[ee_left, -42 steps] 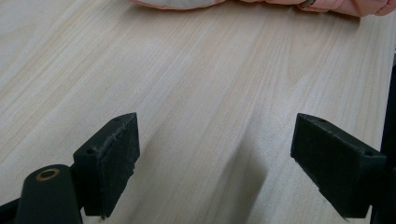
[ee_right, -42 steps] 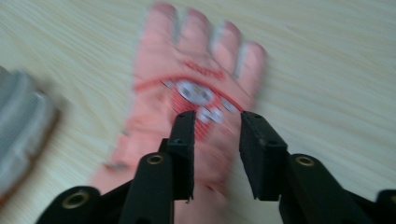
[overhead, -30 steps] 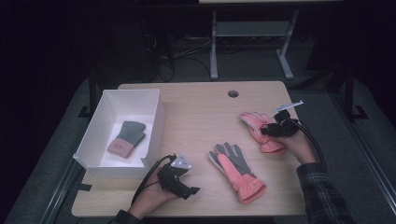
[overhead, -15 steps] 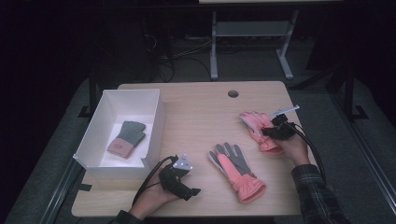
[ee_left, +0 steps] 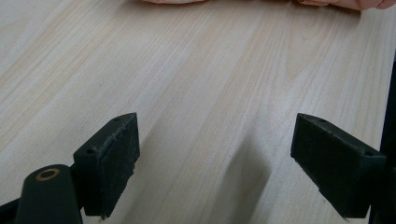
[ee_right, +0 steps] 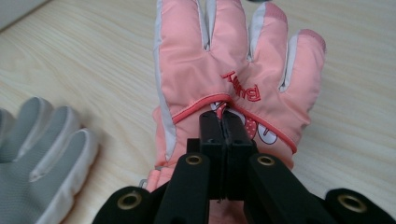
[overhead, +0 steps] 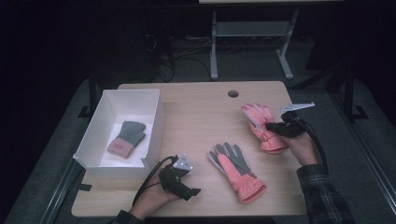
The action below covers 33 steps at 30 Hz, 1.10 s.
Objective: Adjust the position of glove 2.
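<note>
We see the right claw (ee_right: 223, 122) pinching the pink glove (ee_right: 233, 74) at its back, glove fingers stretching ahead of the jaws. Left claw (ee_left: 215, 158) is spread over bare table (ee_left: 196, 70), the grey-palmed glove (overhead: 236, 170) just beside it

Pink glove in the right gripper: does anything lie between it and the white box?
The pink glove, pinched by the right gripper, has bare table between it and the white box. The palm-up glove lies nearer the person, off that line.

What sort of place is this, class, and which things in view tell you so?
Probably a lab or recording workspace: a bare wooden table with a cable hole, cables on the dark floor behind, and a metal stand beyond.
</note>
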Tool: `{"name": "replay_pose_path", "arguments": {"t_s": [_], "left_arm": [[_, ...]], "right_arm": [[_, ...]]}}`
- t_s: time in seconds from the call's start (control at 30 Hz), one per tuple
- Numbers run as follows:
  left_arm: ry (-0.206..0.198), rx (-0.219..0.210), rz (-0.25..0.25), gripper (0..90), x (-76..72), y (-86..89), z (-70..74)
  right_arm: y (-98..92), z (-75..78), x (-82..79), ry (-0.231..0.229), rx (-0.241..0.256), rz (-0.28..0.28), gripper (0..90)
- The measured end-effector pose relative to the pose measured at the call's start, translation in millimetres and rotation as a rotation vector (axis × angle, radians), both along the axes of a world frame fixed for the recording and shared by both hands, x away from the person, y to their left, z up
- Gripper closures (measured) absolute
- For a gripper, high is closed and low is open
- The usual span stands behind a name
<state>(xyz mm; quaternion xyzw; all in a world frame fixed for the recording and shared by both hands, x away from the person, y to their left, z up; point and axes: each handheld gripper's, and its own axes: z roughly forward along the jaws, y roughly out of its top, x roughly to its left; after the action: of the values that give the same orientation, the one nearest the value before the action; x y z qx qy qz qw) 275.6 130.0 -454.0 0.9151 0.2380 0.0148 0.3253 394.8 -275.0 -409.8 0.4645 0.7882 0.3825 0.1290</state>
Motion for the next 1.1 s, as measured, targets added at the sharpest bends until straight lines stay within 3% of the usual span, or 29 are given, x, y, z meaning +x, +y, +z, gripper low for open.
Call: {"name": "replay_pose_path", "arguments": {"t_s": [0.33,0.67,1.1], "left_arm": [[-0.007,-0.012,0.007,15.1,-0.3,1.5,0.5],[-0.008,-0.017,0.011,15.1,0.2,1.5,1.2],[-0.005,-0.025,0.018,15.1,-0.5,0.3,1.2]], "right_arm": [[1.9,28.1,-27.6,-0.013,0.028,0.03,89.4],[22.3,51.2,-69.3,0.007,0.04,0.071,89.4],[51.2,48.8,-109.0,0.071,0.071,0.113,89.3]]}}
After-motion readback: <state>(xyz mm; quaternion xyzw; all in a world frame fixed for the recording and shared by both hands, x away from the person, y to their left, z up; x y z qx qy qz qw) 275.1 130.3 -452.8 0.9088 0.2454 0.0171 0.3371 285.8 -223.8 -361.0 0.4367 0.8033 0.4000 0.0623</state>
